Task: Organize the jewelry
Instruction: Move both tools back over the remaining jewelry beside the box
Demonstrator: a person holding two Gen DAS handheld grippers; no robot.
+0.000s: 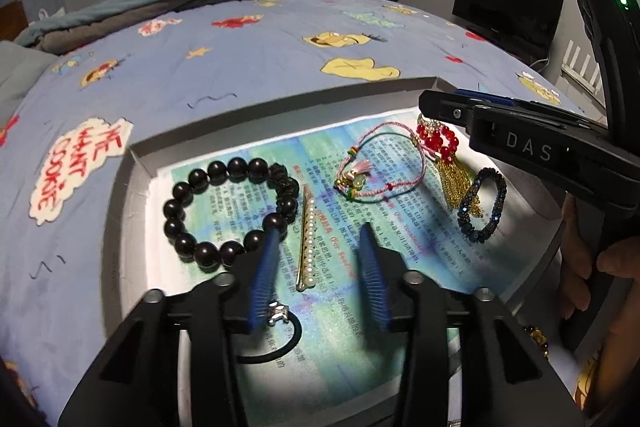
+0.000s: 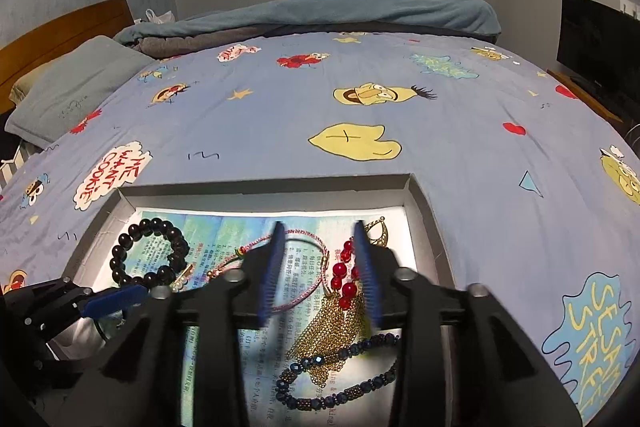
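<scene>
Jewelry laid out in a shallow box point(image 1: 138, 167) on a bed

Nearest, the left gripper point(image 1: 320, 259) and right gripper point(image 2: 320, 263) are held with jaws parted, nothing clasped. Beyond, a pearl hair clip point(image 1: 307, 239), black bead bracelet point(image 1: 224, 203), pink cord bracelet point(image 1: 380, 163) and red-and-gold earring point(image 2: 344, 291) are spread on printed paper.

Black bead bracelet point(image 1: 232, 209), red-and-gold tassel piece point(image 2: 344, 303), cartoon-printed blue bedspread point(image 2: 280, 115).

Right gripper point(image 2: 320, 271) hangs parted over red-bead tassel earring point(image 2: 343, 291) — blue bracelet point(image 2: 340, 375) nearer, in tray point(image 2: 430, 223).
</scene>
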